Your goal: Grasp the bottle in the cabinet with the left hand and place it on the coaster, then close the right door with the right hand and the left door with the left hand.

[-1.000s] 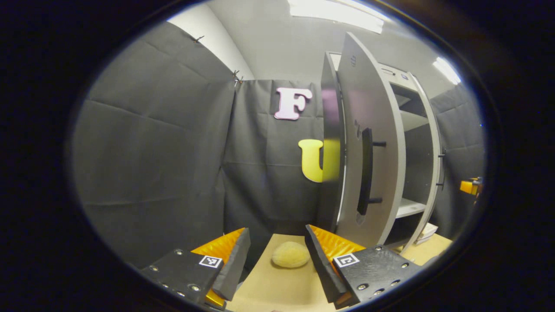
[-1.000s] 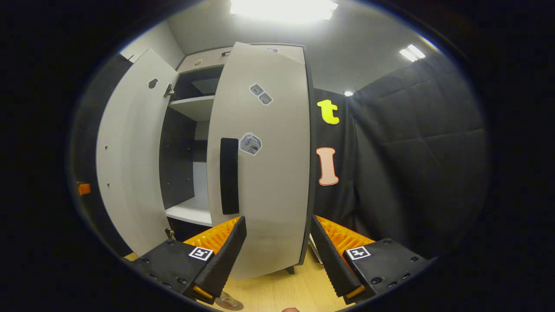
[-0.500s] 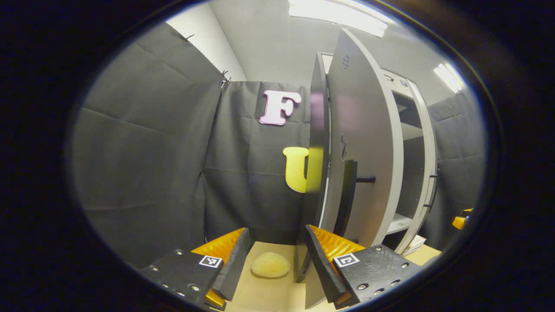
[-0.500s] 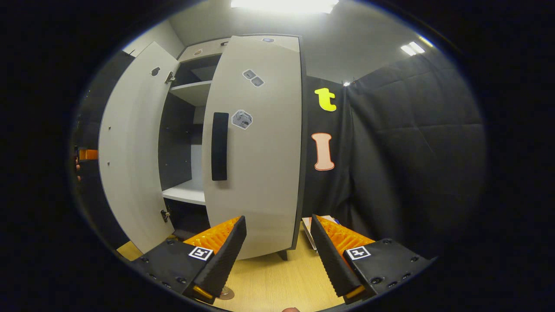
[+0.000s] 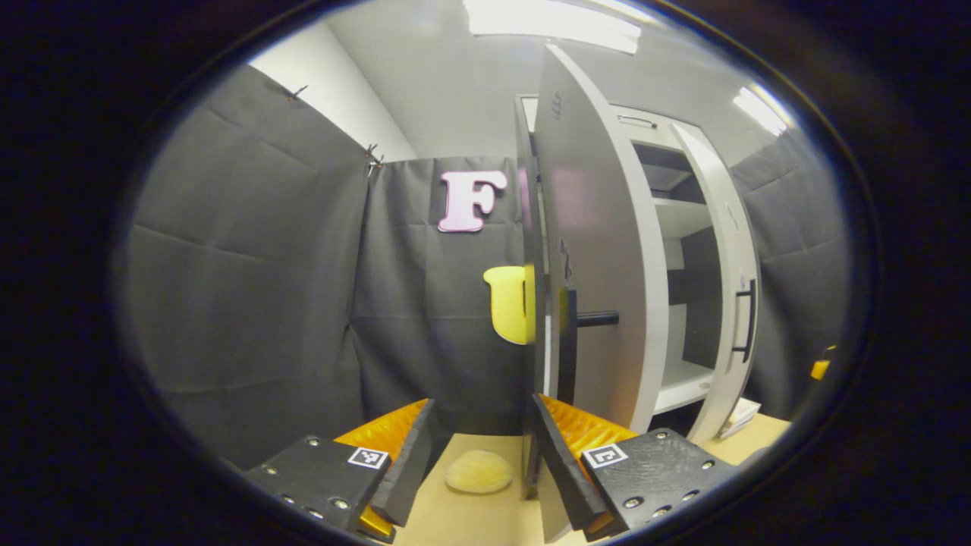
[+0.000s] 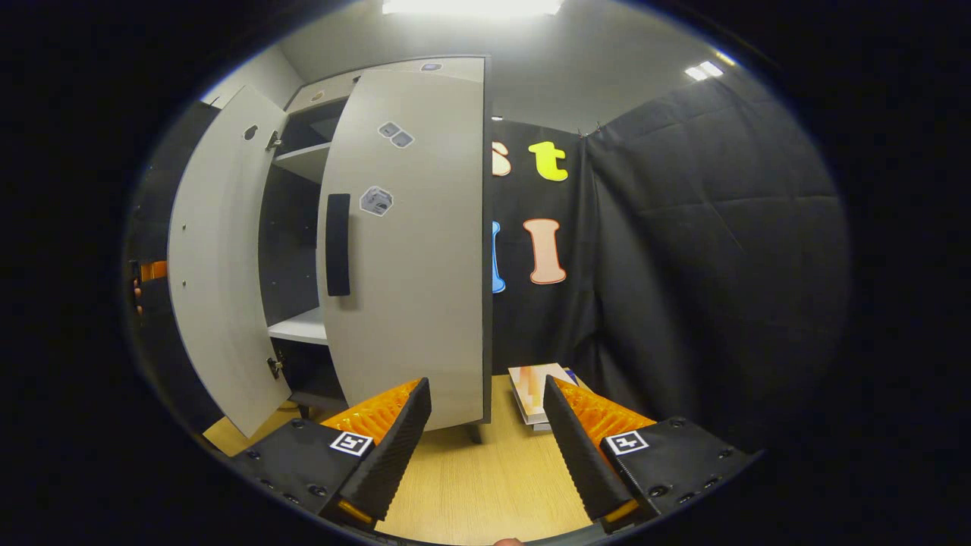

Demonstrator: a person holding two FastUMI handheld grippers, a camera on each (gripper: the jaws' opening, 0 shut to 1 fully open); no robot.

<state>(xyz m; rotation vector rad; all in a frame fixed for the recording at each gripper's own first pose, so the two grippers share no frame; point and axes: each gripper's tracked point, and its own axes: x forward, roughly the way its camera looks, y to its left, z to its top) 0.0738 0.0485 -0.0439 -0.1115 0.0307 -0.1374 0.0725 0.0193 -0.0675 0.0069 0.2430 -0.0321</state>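
In the left gripper view the cabinet's left door (image 5: 599,258) stands ajar, seen nearly edge-on, with its black handle (image 5: 567,345) just above my right finger. My left gripper (image 5: 482,455) is open and empty, and the door's lower edge sits against the inner side of one of its fingers (image 5: 557,462). A pale yellow round pad (image 5: 478,472) lies on the table between the fingers. In the right gripper view the right door (image 6: 417,250) with its black handle (image 6: 338,244) is partly open. My right gripper (image 6: 485,447) hangs open in front of that door, apart from it.
The cabinet's white shelf (image 6: 300,326) shows between the doors, and the left door (image 6: 212,265) swings out at the left. A stack of books (image 6: 535,387) lies on the wooden table (image 6: 485,485) right of the cabinet. Black cloth walls surround the booth.
My left gripper has moved in on the left door's edge, which now lies by its right finger. My right gripper has drawn back from the right door and turned to the right.
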